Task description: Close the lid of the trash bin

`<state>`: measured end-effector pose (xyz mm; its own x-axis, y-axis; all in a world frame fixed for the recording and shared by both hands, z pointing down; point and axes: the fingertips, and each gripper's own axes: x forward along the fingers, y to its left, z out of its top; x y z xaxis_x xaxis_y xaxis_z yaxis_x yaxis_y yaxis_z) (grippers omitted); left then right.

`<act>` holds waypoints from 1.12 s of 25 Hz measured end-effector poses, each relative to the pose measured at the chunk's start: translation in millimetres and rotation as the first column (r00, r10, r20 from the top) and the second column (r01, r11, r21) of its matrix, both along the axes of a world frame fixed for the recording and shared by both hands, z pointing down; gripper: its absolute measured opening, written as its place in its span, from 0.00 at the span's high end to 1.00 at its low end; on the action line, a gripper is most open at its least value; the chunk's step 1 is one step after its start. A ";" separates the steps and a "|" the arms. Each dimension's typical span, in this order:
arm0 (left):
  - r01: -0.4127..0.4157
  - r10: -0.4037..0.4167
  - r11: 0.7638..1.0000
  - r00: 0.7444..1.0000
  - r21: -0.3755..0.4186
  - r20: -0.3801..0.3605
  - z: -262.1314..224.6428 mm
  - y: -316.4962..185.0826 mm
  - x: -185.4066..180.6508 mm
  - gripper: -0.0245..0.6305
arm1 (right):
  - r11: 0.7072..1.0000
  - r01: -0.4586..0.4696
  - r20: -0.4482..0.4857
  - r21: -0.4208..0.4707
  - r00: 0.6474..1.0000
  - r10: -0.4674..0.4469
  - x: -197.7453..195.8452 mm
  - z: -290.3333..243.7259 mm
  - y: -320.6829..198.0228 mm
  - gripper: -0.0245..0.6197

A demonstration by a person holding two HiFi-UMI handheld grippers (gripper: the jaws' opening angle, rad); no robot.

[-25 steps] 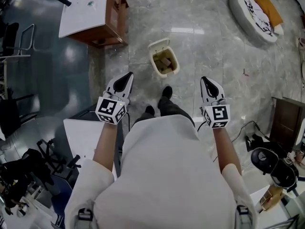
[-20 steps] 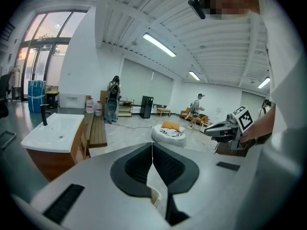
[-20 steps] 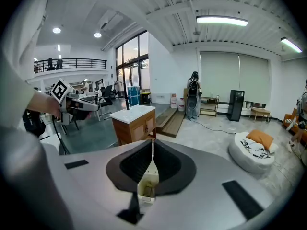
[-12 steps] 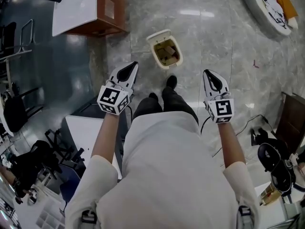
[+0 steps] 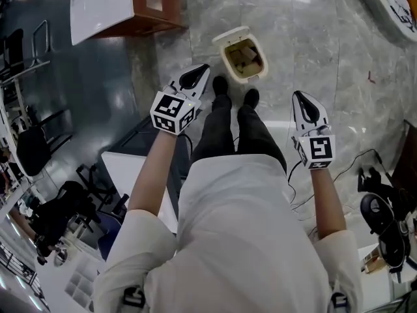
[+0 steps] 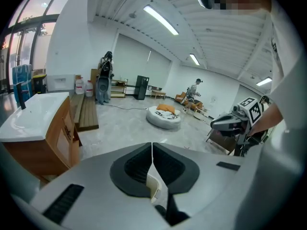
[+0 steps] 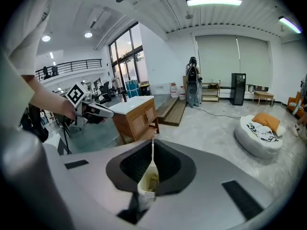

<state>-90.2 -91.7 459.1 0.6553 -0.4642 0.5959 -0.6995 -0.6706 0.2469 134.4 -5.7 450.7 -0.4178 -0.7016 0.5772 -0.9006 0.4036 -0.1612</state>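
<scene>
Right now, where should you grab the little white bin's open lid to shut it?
Probably the free edge of the white plastic lid, from its far side: it stands open behind the cream trash bin, hinged at the far rim, so pulling nearer should shut it.

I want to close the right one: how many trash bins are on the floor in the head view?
1. The trash bin stands open on the floor just ahead of the person's shoes; furniture may hide others.
</scene>
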 end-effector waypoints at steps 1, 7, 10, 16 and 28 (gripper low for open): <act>-0.009 0.009 1.000 1.000 -0.015 0.003 8.7 -2.0 0.3 0.93 | 1.000 -0.004 0.002 -0.008 1.000 0.004 -3.5 3.5 0.7 0.91; -0.050 0.050 0.996 0.999 -0.075 -0.001 50.0 -22.2 -3.5 0.93 | 0.998 -0.043 0.010 -0.049 0.999 0.044 -22.0 22.0 -4.2 0.91; -0.080 0.080 0.992 0.997 -0.097 0.000 71.1 -35.4 -1.4 0.93 | 0.994 -0.080 0.011 -0.074 0.997 0.081 -23.9 34.7 -8.3 0.91; -0.113 0.112 0.980 0.994 -0.165 -0.014 122.2 -67.1 -0.4 0.93 | 0.984 -0.124 0.020 -0.128 0.992 0.128 -33.7 65.7 -17.7 0.91; -0.144 0.143 0.928 0.989 -0.343 -0.028 221.1 -94.8 11.2 0.76 | 0.968 -0.148 0.047 -0.201 0.986 0.161 -58.6 113.0 -15.6 0.91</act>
